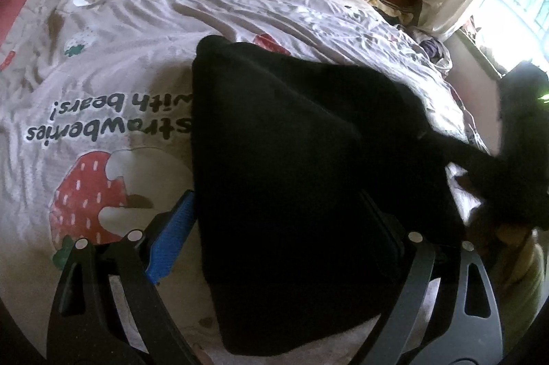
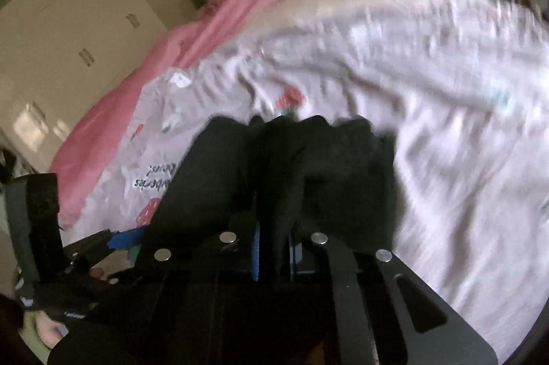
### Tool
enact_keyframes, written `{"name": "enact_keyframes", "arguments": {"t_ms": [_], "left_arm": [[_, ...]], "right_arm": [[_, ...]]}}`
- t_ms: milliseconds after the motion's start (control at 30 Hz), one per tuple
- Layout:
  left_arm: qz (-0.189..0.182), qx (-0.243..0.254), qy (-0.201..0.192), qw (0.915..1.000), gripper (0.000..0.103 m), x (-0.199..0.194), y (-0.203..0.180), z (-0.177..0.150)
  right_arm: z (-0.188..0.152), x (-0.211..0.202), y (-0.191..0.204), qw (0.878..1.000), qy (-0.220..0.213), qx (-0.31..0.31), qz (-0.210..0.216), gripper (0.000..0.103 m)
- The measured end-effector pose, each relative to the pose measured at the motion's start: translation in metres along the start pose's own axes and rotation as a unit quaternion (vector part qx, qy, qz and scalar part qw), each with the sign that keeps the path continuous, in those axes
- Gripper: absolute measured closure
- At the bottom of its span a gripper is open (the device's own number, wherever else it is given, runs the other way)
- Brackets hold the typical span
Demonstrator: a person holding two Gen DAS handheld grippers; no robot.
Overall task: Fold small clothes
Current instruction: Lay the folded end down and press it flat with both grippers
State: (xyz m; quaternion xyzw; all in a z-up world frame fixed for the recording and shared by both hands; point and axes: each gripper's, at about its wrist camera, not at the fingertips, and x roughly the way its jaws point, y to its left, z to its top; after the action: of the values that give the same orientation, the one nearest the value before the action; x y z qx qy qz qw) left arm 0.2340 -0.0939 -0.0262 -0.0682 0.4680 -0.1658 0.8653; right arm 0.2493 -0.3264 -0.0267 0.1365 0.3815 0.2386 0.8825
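Black garment (image 1: 291,193) fills both jaws, bedsheet (image 1: 120,73) open leftward.

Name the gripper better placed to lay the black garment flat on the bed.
Probably right: the right gripper pinches the black fabric garment, while the left gripper looks open around it.

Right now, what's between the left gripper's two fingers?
The black garment fills the gap in the left gripper, seen from the left wrist view. The strawberry bedsheet lies beneath.
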Motion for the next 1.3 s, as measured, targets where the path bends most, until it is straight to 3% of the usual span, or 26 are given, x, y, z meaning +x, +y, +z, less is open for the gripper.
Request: {"name": "enact_keyframes", "arguments": {"t_ms": [133, 400, 533, 667, 767, 1167, 1300], "left_arm": [[-0.017, 0.001, -0.004, 0.9998, 0.018, -0.003, -0.006, -0.001], [-0.013, 0.022, 0.007, 0.9996, 0.015, 0.002, -0.015, -0.008], [-0.007, 0.029, 0.012, 0.9995, 0.014, 0.010, -0.017, -0.014], [-0.009, 0.028, 0.017, 0.9994, 0.013, 0.012, -0.016, -0.021], [-0.014, 0.023, 0.016, 0.9995, 0.013, 0.012, -0.014, -0.022], [-0.015, 0.022, 0.009, 0.9996, 0.013, 0.000, -0.015, -0.029], [-0.011, 0.022, 0.007, 0.9997, 0.013, -0.004, -0.015, -0.032]], "right_arm": [[0.007, -0.011, -0.003, 0.999, -0.022, -0.034, -0.017, 0.093], [0.008, 0.014, -0.027, 0.999, -0.007, -0.013, -0.038, 0.093], [-0.006, 0.036, -0.040, 0.998, 0.023, 0.009, -0.064, 0.091], [-0.012, 0.025, -0.053, 0.997, 0.013, 0.047, -0.062, 0.067], [-0.018, 0.005, -0.056, 0.997, -0.001, 0.064, -0.048, 0.066], [-0.054, -0.046, -0.034, 0.997, -0.018, 0.077, 0.000, 0.027], [-0.061, -0.040, -0.033, 0.997, -0.005, 0.083, -0.001, 0.027]]}}
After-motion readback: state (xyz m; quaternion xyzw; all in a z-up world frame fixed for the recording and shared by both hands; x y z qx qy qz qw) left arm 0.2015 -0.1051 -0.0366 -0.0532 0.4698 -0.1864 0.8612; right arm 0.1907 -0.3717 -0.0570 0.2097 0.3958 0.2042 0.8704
